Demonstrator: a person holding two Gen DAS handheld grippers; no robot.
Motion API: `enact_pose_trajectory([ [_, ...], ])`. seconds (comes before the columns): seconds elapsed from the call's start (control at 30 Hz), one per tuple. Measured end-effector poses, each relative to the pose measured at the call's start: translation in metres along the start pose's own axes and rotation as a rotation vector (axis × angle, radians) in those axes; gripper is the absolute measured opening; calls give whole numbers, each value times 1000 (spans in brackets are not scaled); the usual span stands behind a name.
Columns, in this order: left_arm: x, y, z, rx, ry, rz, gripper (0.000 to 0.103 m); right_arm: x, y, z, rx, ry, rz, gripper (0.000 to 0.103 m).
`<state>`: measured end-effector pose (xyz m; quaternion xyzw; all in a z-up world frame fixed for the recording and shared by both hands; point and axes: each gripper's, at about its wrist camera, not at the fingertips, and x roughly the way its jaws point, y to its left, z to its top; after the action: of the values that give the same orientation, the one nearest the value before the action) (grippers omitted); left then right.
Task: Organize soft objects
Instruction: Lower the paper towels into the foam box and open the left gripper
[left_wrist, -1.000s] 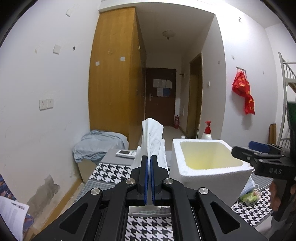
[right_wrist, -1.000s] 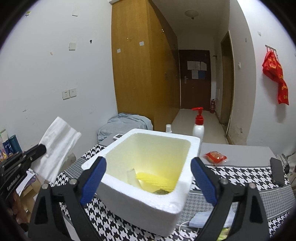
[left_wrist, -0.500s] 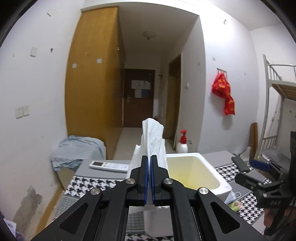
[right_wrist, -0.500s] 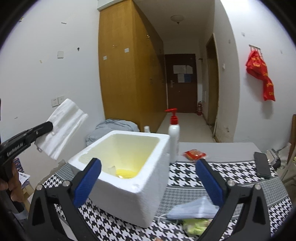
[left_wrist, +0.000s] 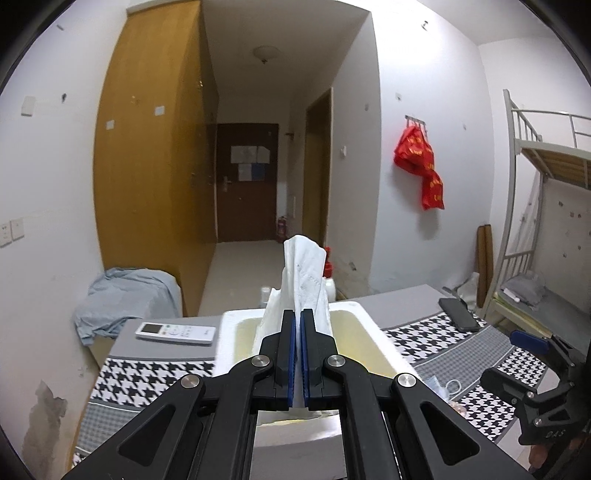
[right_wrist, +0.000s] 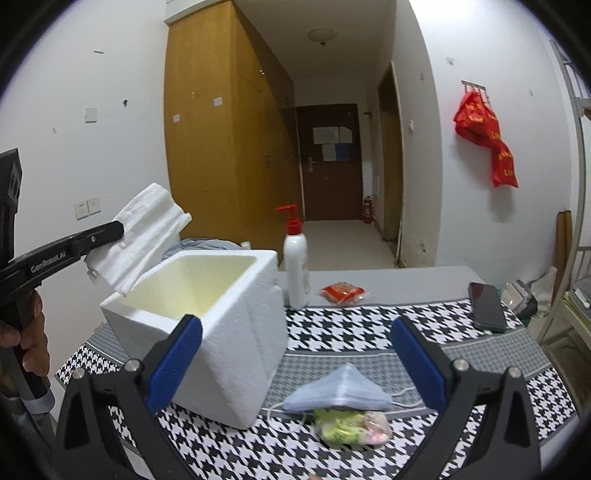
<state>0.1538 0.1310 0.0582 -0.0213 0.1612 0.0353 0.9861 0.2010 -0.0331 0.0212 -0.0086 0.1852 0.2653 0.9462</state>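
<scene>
We see our left claw (left_wrist: 297, 354) at the bottom centre of its own view, its blue pads pressed together on a folded white tissue (left_wrist: 303, 284) that stands up out of them, in front of the hallway door. From the right wrist view the same tissue (right_wrist: 142, 236) sits at the left of the frame, pinched at its lower left edge and hanging in the air just over the upper left rim of the white foam box (right_wrist: 207, 332); whether it touches that rim we cannot tell. The box is open at the top, pale yellow inside, and stands on the houndstooth cloth of the table (right_wrist: 332, 332).

Our right claw (right_wrist: 295, 362) fills the bottom of its view with its blue pads spread wide and nothing between them. Just beyond it, at lower centre, a light blue face mask (right_wrist: 340, 393) lies on the table, partly over a crumpled green and pink packet (right_wrist: 351, 428). A white pump bottle (right_wrist: 295, 273) with a red top stands just right of the box, a red packet (right_wrist: 343, 291) lies near it, and a dark phone (right_wrist: 487, 312) lies at the right. In the left wrist view a white remote (left_wrist: 175, 333) lies at the left of the box.
</scene>
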Motion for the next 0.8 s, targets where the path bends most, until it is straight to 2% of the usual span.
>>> enact_pose_trajectory([
  [0.27,23,-7,1,-3,44,-4,3,-7,-13,-8,6,0,-36,103],
  [0.33,30,-9,0,-3,60,-3,7,-8,-16,-10,10,3,-40,103],
  [0.37,33,-10,0,-2,69,-2,17,-7,-18,-11,11,6,-43,103],
  [0.4,36,-11,-1,1,76,2,34,-7,-19,-12,14,10,-48,103],
  [0.43,38,-12,-2,3,78,11,45,-6,-21,-13,17,12,-51,103],
  [0.47,39,-12,-1,0,73,18,67,-6,-22,-13,20,14,-55,103],
  [0.5,39,-13,-1,-2,68,24,80,-7,-24,-14,23,14,-57,103],
  [0.57,37,-14,-1,-8,51,24,85,-9,-27,-15,26,13,-66,103],
  [0.67,32,-18,-1,-10,36,28,99,-12,-32,-16,34,12,-79,103],
  [0.8,16,-25,-3,-2,0,4,102,-16,-38,-17,40,8,-93,103],
])
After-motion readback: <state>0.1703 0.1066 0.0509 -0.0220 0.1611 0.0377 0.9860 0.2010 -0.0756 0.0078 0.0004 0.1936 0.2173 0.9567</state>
